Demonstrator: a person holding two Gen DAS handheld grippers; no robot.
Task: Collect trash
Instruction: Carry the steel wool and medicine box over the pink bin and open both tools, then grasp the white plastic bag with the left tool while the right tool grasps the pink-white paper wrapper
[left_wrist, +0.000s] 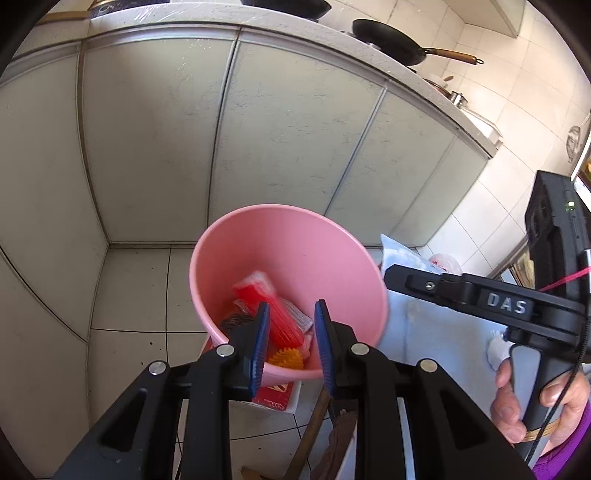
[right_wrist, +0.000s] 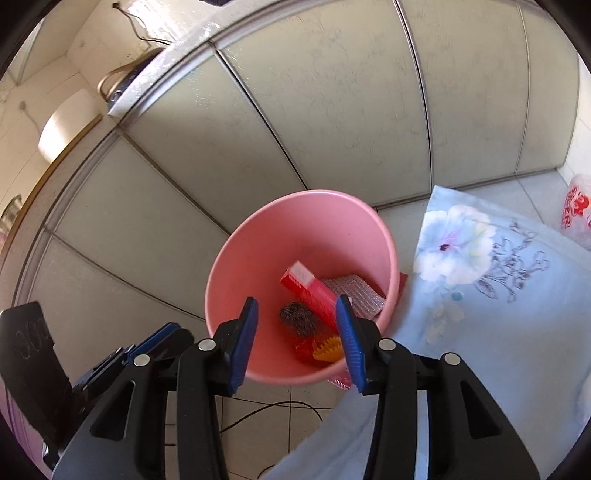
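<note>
You're looking at a white tile floor (right_wrist: 266, 402) holding the pink bin (right_wrist: 236, 258), with a blue floral cloth (right_wrist: 498, 295) lying just beside it.

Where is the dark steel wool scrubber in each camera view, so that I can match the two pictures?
Left wrist view: the steel wool scrubber lies low in the pink bucket, partly hidden behind the left gripper's left finger, left of the red box.
Right wrist view: scrubber on the bucket floor, below centre, between the right gripper's fingers.
Shared landmark: the orange spiky ball near the bucket's nearest wall.
</note>
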